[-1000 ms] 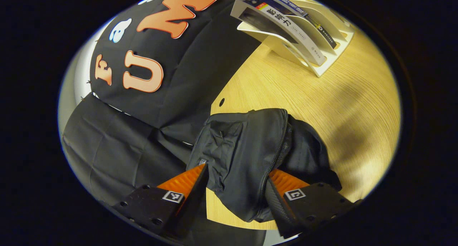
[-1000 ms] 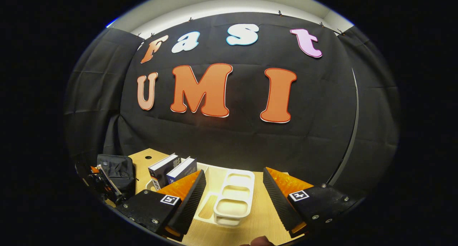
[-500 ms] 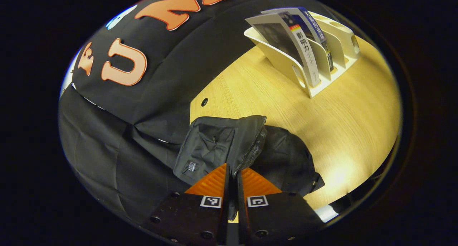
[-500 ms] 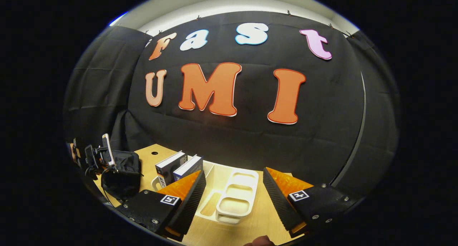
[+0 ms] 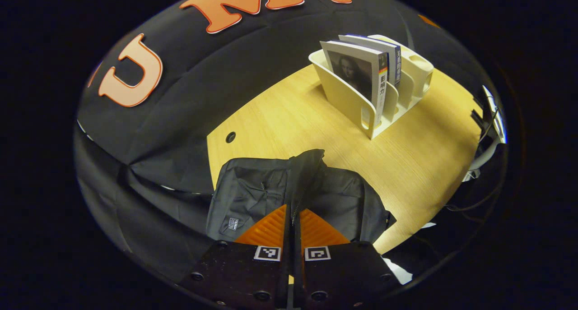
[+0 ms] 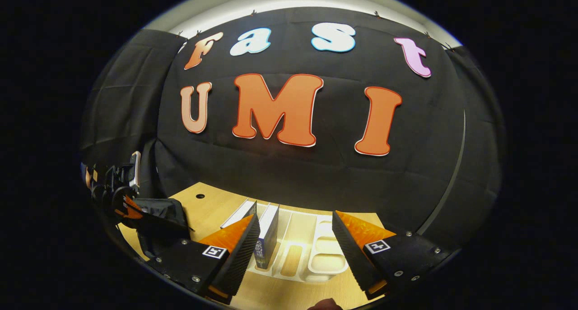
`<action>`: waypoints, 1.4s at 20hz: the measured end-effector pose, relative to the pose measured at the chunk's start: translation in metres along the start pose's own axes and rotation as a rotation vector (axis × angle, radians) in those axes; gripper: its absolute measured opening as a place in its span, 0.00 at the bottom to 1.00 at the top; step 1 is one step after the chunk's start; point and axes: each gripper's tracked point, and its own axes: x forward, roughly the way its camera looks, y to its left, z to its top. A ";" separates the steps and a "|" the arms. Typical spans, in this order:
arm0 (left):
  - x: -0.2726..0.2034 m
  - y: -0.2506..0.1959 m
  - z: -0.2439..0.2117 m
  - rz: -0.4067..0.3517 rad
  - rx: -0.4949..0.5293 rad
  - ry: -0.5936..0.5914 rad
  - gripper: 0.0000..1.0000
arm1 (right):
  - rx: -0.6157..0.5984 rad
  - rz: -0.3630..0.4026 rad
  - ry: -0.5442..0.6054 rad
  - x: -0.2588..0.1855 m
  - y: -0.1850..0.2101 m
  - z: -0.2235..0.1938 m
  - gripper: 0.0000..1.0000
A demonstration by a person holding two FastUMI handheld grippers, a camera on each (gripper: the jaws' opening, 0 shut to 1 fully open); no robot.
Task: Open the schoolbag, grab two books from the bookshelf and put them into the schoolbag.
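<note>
Black schoolbag [image 5: 253, 188], small white tag low on its front. Light wood-grain table [image 5: 316, 129]. Cream bookshelf [image 5: 356, 102] behind the bag. Front book [image 5: 356, 71]: white, dark portrait cover, striped spine patch. Book behind [image 5: 392, 59]: dark blue spine, probably.

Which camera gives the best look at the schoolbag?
The left gripper view: the schoolbag lies just ahead on the table, zipper running up its middle, the left gripper shut on it. The right gripper view catches the bag small and dark at the left edge.
</note>
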 end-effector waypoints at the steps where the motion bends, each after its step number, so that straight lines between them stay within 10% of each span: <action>1: -0.001 0.008 0.003 -0.035 0.009 -0.009 0.05 | -0.016 -0.002 0.016 0.004 0.015 0.006 0.95; 11: -0.026 0.064 0.021 -0.277 0.056 -0.044 0.05 | -0.033 0.036 0.287 0.063 0.122 0.029 0.95; 17: -0.030 0.062 0.028 -0.323 0.081 -0.087 0.05 | -0.004 0.152 0.632 0.105 0.152 -0.028 0.96; 28: -0.014 0.060 0.021 -0.316 -0.042 -0.041 0.05 | 0.123 0.126 1.015 0.174 0.148 -0.113 0.87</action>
